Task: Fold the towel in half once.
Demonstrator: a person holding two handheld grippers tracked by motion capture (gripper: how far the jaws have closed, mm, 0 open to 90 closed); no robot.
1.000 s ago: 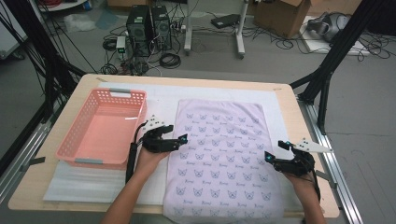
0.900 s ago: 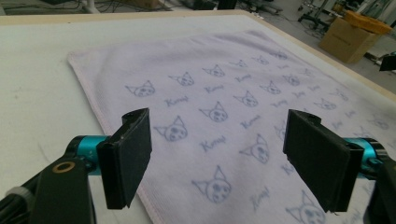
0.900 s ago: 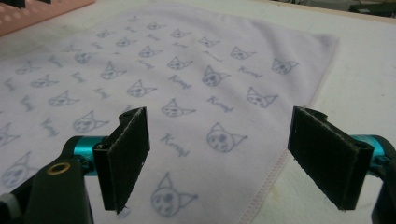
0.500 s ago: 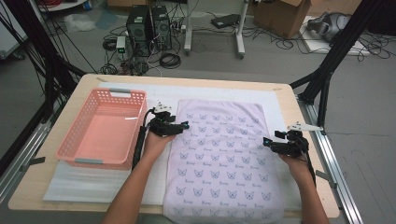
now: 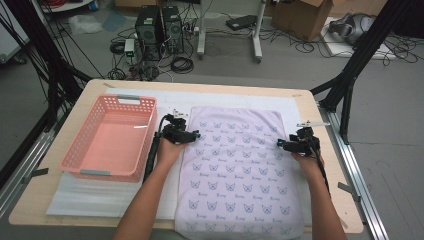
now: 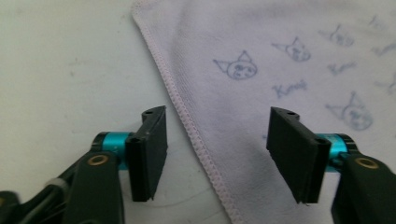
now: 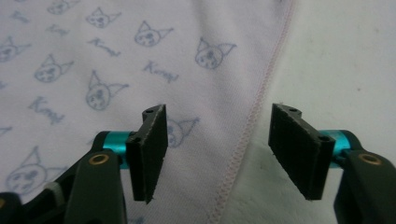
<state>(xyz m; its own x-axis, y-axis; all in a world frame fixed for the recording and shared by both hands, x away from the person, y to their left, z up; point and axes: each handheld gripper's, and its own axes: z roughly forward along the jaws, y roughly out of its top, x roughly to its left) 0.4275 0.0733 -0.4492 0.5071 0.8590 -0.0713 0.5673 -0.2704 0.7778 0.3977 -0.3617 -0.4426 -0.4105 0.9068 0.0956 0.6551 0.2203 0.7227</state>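
A pale lilac towel [image 5: 240, 170] printed with small cat faces lies flat on the white mat [image 5: 235, 100]. My left gripper [image 5: 196, 135] sits at the towel's left edge, near its far corner. In the left gripper view its jaws straddle the stitched hem [image 6: 194, 135] of the towel [image 6: 280, 70], and they have just been closing. My right gripper [image 5: 281, 143] is at the towel's right edge. In the right gripper view the hem [image 7: 247, 135] runs between its jaws over the towel [image 7: 116, 70]; these too have just been closing. Neither pair of pads presses the cloth.
A pink plastic basket [image 5: 145, 107] stands empty on the left of the table. The wooden table edge [image 5: 320, 115] runs close to the right gripper. Black frame legs, cables and computer cases stand on the floor beyond the table.
Both hands moved away from me along the towel's side edges toward its far end. Both pairs of jaws have narrowed around the hems.
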